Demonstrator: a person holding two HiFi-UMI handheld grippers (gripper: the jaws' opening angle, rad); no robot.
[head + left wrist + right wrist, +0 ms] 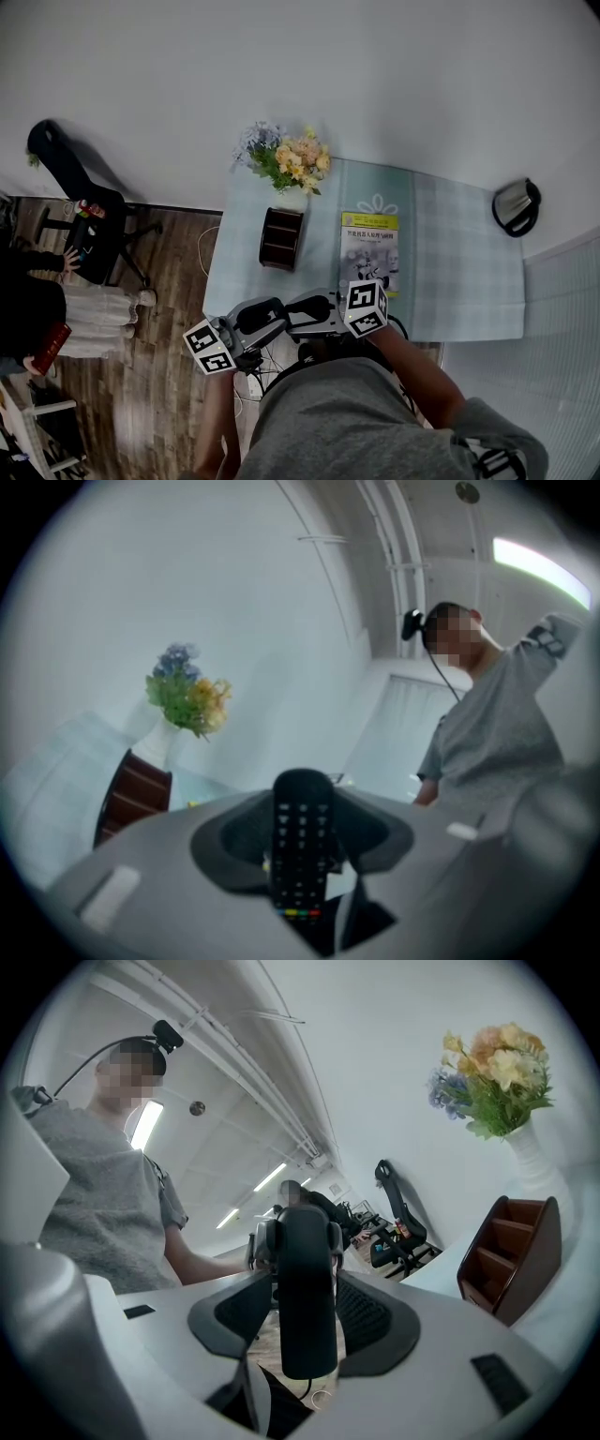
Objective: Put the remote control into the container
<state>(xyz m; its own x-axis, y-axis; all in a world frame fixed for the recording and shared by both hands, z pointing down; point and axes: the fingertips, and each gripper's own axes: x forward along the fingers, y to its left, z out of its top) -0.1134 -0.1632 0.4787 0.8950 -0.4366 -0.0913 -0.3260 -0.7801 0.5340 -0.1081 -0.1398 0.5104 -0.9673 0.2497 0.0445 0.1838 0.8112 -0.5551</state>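
The black remote control (314,307) hangs in the air just off the table's near edge, between my two grippers, which face each other. My left gripper (281,320) is shut on the remote control (302,841), whose button side faces its camera. My right gripper (330,317) is shut on the same remote (307,1297) from the other side and sees its plain back. The container, a brown wooden organizer (281,238), stands on the pale table (459,272) behind the grippers. It also shows as the dark brown box (131,794) at the left and the stepped brown box (511,1255) at the right.
A white vase of flowers (286,159) stands right behind the container. A yellow-topped booklet (370,248) lies to its right and a kettle (517,206) sits at the far right. On the wooden floor to the left are a black chair (89,220) and a seated person (37,300).
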